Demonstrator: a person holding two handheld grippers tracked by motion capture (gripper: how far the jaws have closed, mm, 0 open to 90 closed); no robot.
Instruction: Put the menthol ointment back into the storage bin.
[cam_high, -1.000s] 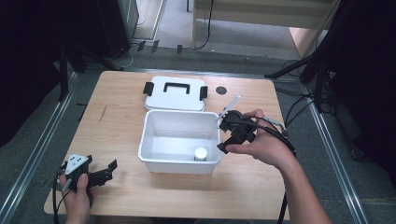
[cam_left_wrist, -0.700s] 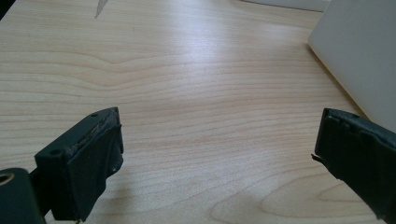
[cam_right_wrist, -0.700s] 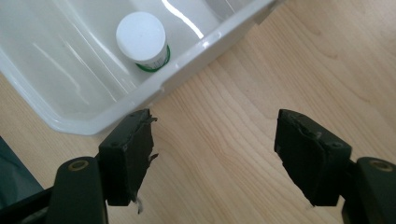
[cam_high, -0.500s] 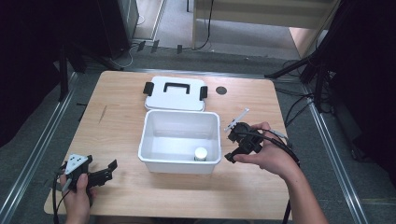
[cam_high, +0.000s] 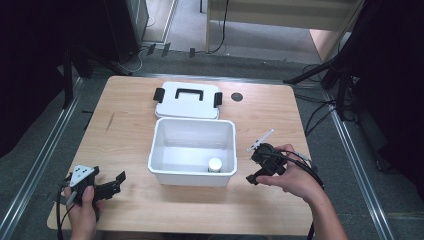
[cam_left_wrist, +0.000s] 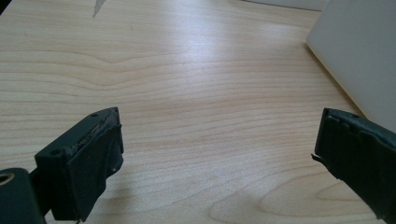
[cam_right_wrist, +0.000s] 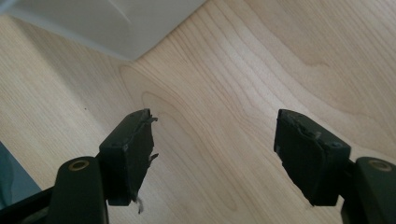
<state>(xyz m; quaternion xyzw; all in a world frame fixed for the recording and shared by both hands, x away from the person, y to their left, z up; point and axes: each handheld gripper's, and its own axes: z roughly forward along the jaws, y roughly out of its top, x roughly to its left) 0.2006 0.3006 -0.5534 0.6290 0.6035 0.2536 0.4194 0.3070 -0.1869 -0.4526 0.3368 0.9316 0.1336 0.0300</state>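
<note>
wooden table (cam_high: 125, 130): white bin (cam_high: 192, 150) between gaping left tongs (cam_high: 116, 183), right tongs (cam_high: 254, 176).

From above, one camera looks down on my whole table (cam_high: 130, 135); two jaw cameras skim its wood closely, both catching the white bin (cam_high: 192, 150).
</note>
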